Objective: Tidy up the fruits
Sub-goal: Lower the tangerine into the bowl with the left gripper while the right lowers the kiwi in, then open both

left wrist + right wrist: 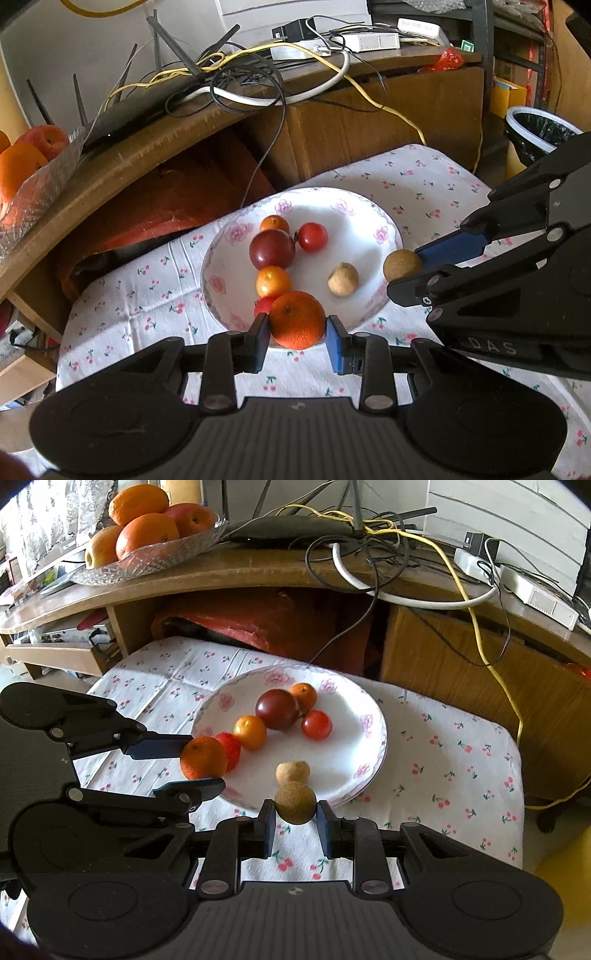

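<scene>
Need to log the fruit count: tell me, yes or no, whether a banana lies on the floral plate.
No. The floral plate shows only small round fruits, among them a dark red one and a tan one.

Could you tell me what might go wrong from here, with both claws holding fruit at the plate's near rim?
1. The orange looks wide for the left claw and could slip onto the plate, knocking the strawberry.
2. The longan in the right claw sits at the rim and may roll onto the cloth.

Desk: a curved wooden desk (258,572) spans ten to two o'clock, strewn with tangled cables (373,542).
Table cover: white cherry-print cloth (443,746) at centre.
Bin: black-lined waste bin (535,129) at two o'clock.
Light: bright daylight.
</scene>
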Motion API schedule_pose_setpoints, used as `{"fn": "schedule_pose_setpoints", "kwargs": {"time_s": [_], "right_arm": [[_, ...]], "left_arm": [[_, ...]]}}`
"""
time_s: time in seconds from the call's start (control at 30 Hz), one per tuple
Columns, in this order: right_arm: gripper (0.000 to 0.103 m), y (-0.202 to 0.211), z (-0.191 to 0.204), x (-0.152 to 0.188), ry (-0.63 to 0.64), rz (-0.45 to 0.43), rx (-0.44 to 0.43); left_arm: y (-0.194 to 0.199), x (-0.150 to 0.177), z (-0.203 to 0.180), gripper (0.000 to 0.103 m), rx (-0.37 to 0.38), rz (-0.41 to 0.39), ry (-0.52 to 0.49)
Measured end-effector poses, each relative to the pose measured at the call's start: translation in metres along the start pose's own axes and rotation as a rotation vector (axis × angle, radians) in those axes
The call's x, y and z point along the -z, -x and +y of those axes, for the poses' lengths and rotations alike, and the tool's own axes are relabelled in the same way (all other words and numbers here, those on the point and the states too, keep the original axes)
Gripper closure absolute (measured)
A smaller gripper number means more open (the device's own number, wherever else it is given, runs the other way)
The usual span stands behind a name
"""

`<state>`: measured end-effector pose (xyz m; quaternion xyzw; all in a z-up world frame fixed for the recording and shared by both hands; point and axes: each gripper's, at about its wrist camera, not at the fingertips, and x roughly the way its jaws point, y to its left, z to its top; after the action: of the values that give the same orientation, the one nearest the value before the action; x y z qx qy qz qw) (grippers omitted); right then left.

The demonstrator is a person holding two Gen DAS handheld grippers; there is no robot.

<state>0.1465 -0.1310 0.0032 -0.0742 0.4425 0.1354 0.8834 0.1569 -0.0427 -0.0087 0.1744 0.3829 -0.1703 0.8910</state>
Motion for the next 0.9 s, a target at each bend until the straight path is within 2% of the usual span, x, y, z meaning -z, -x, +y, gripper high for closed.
{"fn": "schedule_pose_setpoints", "kwargs": {"time_s": [0.57,0.9], "right_arm": [[0.082,-0.025,-0.013,-0.019,-0.038,-0.014,-0.003],[0.082,-0.042,-0.022,-0.025,-0.052,-0.006,-0.019]], "left_arm": [[-0.027,-0.016,0.017,0.063,-0.025,-0.001,0.058],[-0.041,-0.021,0.02,0.063,-0.027,-0.003,0.05]]}}
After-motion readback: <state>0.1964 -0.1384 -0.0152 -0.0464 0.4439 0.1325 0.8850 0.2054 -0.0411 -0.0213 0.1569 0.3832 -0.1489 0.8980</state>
